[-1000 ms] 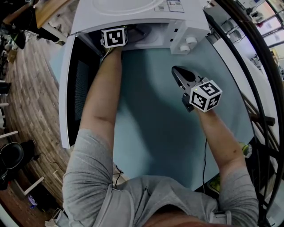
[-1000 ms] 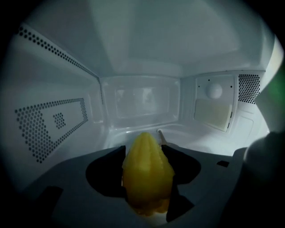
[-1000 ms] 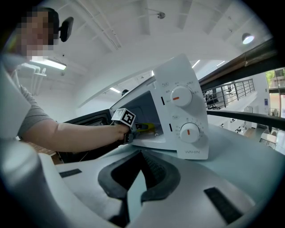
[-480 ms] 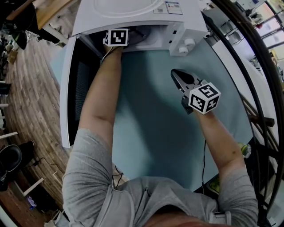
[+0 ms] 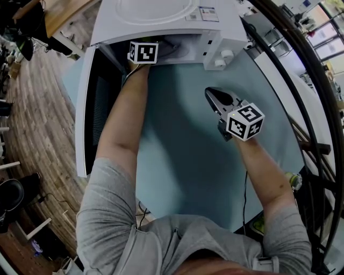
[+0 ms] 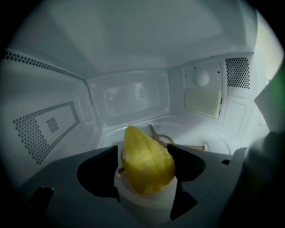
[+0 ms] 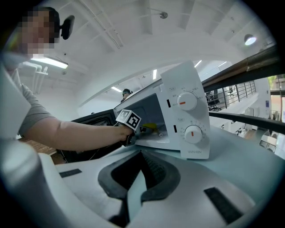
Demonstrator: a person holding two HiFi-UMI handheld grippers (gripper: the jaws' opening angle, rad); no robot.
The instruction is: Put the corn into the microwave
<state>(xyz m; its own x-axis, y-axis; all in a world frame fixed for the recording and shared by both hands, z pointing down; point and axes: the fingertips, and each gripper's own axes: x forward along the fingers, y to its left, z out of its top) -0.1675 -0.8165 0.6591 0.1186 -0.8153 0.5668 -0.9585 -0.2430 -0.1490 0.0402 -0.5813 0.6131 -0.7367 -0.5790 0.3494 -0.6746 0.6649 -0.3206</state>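
Little has shifted over the last second: the person's left arm still reaches into the white microwave [image 5: 156, 16], whose door [image 5: 88, 107] stands swung open at the left of the pale blue table [image 5: 183, 145]. Inside the cavity the left gripper [image 6: 144, 149] is opening its jaws, with the yellow corn [image 6: 146, 162] between them. The right gripper [image 5: 212, 94] hovers over the table, jaws together and empty.

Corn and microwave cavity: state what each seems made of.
Corn: likely plastic or rubber, a toy; uniform waxy yellow with soft, moulded ridges. Microwave cavity: probably painted sheet metal, smooth white with a slight sheen; punched vent holes and pressed panels suggest it.
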